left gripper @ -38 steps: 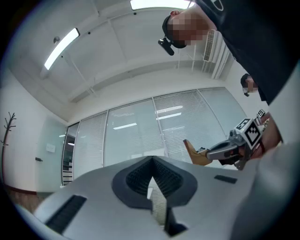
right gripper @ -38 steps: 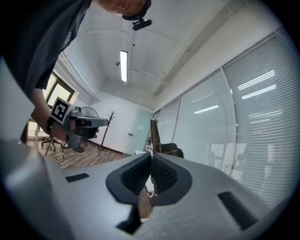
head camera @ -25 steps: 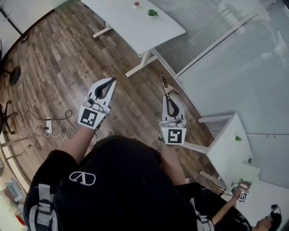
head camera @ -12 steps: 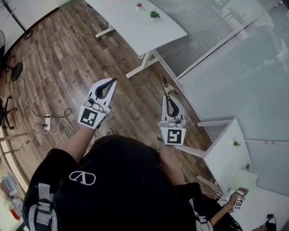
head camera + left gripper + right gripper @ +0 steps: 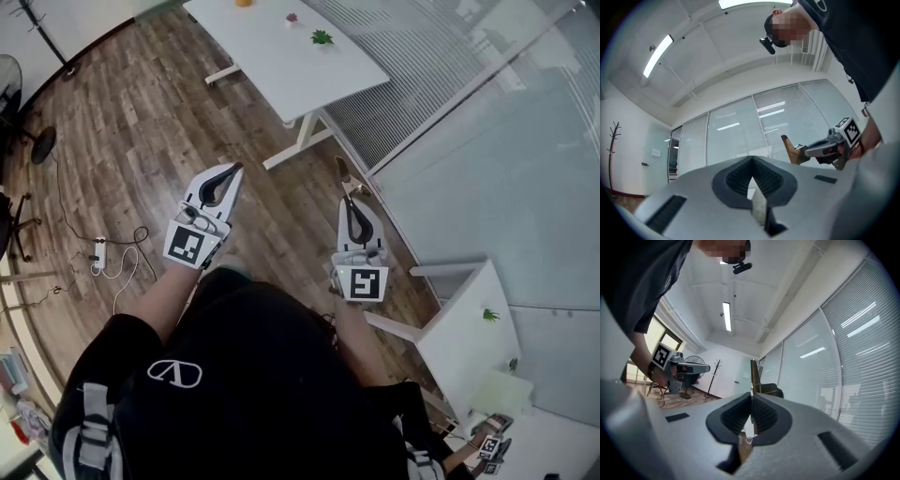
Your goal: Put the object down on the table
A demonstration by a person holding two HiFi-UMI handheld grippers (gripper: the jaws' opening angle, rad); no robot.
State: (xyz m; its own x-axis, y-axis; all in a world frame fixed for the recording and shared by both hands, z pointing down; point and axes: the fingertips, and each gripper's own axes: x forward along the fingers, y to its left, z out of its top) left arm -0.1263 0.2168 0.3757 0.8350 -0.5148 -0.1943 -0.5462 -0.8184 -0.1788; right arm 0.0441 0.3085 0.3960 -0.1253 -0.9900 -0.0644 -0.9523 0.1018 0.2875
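Two hand-held grippers are reaching forward side by side from the person's black-clad torso (image 5: 234,394), both being held clear of any surface. The left gripper (image 5: 233,168) is showing its jaws together at the tips with nothing between them. It is judged to be idle and is being held well apart from its partner, probably so as not to foul the load. The right gripper (image 5: 346,200) is clamping its jaws on one end of a thin brown object (image 5: 341,174), the rest of which is sticking out beyond the tips; no view is showing what it is. Gripping it by the end is judged to be leaving the free length available to meet a surface first. The wooden floor (image 5: 141,122) is lying well below both tools, so the object is hanging in the air and is not yet set down. Further ahead the white table (image 5: 272,61) is standing well apart from the object, and is judged to be the intended resting place. As to containers, none is lying within reach. On the table's far part a green plant (image 5: 322,37) is sitting, presumably in a pot too small to make out, and a pink item (image 5: 292,18) near it is too small to identify. Beyond, to the right, a glass partition (image 5: 487,159) with blinds is closing off the room.
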